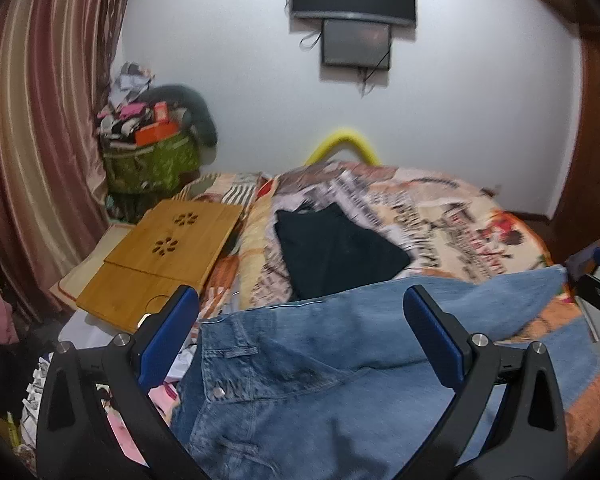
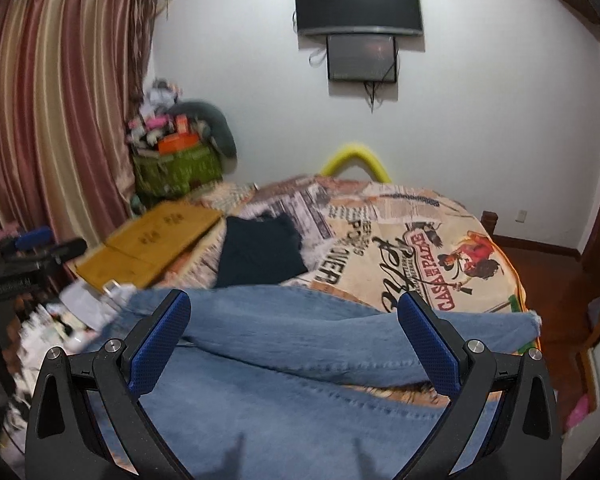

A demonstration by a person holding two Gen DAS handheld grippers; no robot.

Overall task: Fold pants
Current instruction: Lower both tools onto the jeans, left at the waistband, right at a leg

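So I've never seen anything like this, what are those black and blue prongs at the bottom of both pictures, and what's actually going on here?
Those prongs are two handheld grippers; a person holds one in each hand. Each picture comes from a camera on one gripper, looking forward along its fingers. The left gripper and the right gripper are both open, holding nothing. Below them, blue jeans lie across a bed with a printed bedspread, waiting to be folded. Farther back lies a dark folded garment, and a wooden lap tray sits to the left.

Wooden lap tray [image 1: 168, 258] beside black folded garment [image 1: 340, 252] on printed bedspread [image 2: 420, 240].
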